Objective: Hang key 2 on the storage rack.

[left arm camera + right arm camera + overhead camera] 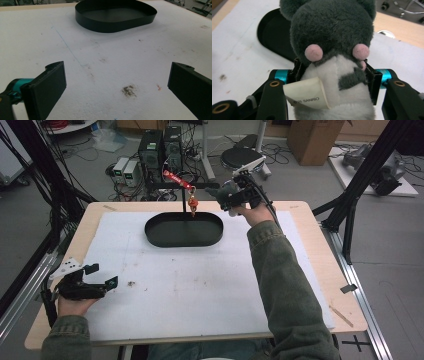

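The right gripper has its 2 fingers pinching a grey and white plush toy around its middle, white tag curling toward the camera. In the high view the plush toy hangs in the right gripper above the far edge of the counter, just beyond the right end of the black oval tray. The step in hand looks like carrying the toy over the tray and setting it down inside.

To do that well, keep the squeeze steady; the soft body could slip if the fingers ease early. Bring it sideways over the tray's open floor, staying clear of the thin black stand with the red strap at the tray's far rim. Lower until the toy rests on the floor before letting go.

The left gripper rests near the counter's near left corner, its fingers spread wide with nothing between them, well apart from the tray.
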`<state>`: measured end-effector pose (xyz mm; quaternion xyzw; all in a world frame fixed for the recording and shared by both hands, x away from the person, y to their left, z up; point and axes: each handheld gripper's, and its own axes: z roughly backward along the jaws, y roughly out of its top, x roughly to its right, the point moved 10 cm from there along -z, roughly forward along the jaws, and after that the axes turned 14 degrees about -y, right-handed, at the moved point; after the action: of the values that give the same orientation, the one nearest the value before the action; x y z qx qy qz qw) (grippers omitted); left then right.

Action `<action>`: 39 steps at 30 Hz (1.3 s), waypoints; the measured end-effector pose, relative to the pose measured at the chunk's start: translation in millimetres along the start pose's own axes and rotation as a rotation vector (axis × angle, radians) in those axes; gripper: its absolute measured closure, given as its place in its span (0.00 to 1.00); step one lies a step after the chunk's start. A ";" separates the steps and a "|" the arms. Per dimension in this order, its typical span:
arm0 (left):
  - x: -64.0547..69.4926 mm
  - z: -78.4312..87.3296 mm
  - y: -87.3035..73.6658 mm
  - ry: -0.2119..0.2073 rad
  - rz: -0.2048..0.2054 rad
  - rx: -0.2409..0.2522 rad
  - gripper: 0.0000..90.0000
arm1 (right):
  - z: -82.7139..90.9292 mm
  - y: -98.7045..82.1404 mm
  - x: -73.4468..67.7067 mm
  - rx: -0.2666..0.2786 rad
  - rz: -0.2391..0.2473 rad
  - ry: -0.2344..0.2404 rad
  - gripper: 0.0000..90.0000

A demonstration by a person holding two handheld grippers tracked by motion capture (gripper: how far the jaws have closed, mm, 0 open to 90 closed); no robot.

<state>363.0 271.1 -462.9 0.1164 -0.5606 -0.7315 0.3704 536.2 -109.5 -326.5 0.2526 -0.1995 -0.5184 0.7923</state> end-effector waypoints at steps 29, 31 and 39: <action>-0.6 -1.9 -2.0 -0.008 0.013 -0.007 0.03 | -50.8 4.9 22.5 -0.001 -0.119 -0.064 0.24; -0.1 -2.2 -2.1 -0.009 0.011 -0.009 0.03 | -54.4 -1.3 22.8 0.015 -0.064 -0.110 0.11; 0.2 -2.3 -2.1 -0.008 0.010 -0.010 0.03 | -54.4 -21.9 9.7 0.058 0.068 -0.067 0.01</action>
<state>363.3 269.5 -465.5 0.1090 -0.5589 -0.7328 0.3725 555.6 -115.2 -382.4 0.2510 -0.2491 -0.4933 0.7947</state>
